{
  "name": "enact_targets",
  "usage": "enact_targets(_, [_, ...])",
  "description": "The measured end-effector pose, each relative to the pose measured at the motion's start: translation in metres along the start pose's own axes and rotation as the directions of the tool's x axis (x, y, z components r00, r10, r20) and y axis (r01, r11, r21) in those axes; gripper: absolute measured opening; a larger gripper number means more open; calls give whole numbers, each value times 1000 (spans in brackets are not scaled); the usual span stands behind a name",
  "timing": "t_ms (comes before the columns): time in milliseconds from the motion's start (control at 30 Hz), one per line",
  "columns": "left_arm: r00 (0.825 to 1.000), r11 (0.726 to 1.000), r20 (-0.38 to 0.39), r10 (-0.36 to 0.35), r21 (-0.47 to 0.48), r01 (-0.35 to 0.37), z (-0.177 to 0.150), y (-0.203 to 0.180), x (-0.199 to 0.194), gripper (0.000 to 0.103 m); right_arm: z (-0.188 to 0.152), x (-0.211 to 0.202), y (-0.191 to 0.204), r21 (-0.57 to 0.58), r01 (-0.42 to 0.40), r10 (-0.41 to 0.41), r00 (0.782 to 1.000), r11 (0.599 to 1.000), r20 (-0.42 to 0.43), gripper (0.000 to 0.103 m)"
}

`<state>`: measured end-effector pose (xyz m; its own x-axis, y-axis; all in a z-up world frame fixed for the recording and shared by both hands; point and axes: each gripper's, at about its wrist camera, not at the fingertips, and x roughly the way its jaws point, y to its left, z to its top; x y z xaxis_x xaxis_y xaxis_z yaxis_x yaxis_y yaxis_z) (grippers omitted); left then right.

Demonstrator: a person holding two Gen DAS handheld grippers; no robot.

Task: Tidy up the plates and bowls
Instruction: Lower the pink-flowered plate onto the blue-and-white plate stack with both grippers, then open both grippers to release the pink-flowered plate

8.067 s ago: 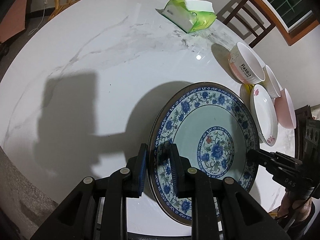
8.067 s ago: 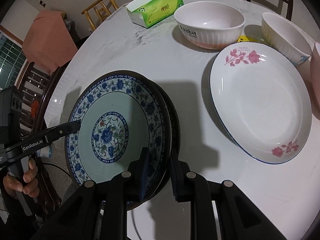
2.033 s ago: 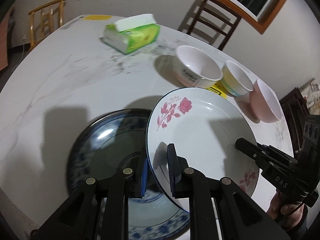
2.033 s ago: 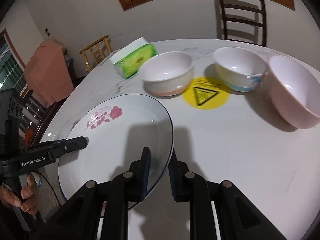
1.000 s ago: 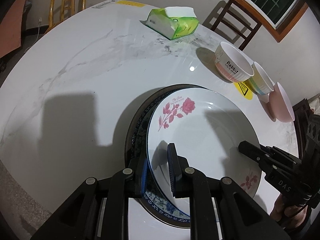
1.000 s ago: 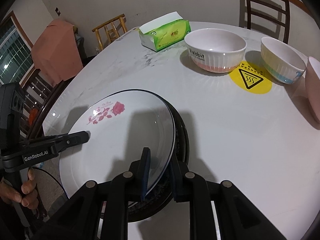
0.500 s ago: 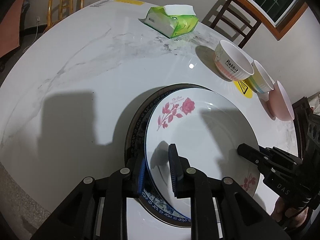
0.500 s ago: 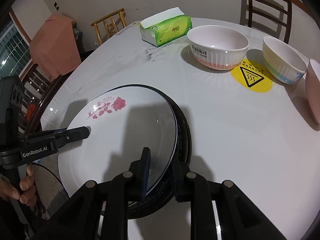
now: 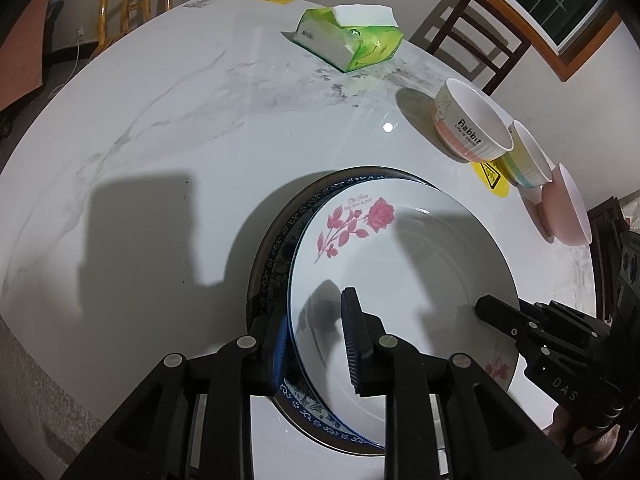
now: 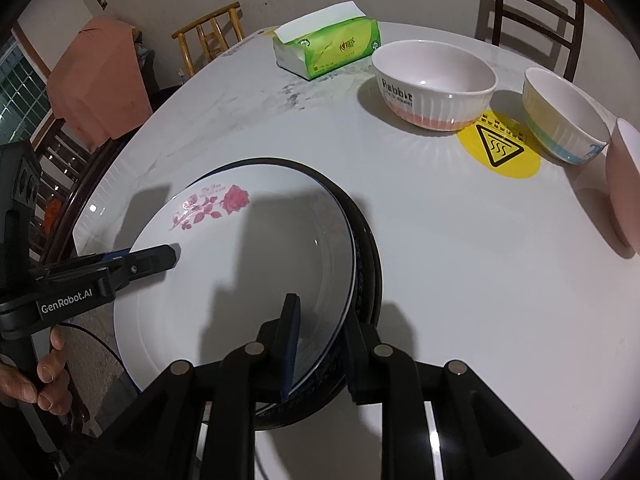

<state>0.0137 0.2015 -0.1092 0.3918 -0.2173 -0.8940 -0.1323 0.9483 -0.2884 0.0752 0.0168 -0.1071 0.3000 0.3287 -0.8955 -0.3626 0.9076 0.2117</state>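
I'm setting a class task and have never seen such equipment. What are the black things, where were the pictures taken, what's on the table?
A person holds tongs in each hand; a camera on each looks along its fingers, giving one picture per hand. On the table a rose plate lies on a blue-patterned plate; three bowls and a tissue pack stand beyond. The left tongs, jaws just opened, straddle the rose plate's rim loosely. The right tongs straddle the opposite rim; their grip is unclear.
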Motion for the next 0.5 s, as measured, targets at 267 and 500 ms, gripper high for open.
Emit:
enact_targets(267, [999, 999, 21, 33, 5, -33, 4, -3, -6, 30, -1, -1, 12, -77, 61, -63, 998, 995, -14, 27])
enact_targets(500, [998, 998, 47, 52, 25, -53, 8, -8, -10, 39, -3, -1, 14, -92, 54, -57, 998, 994, -21, 29])
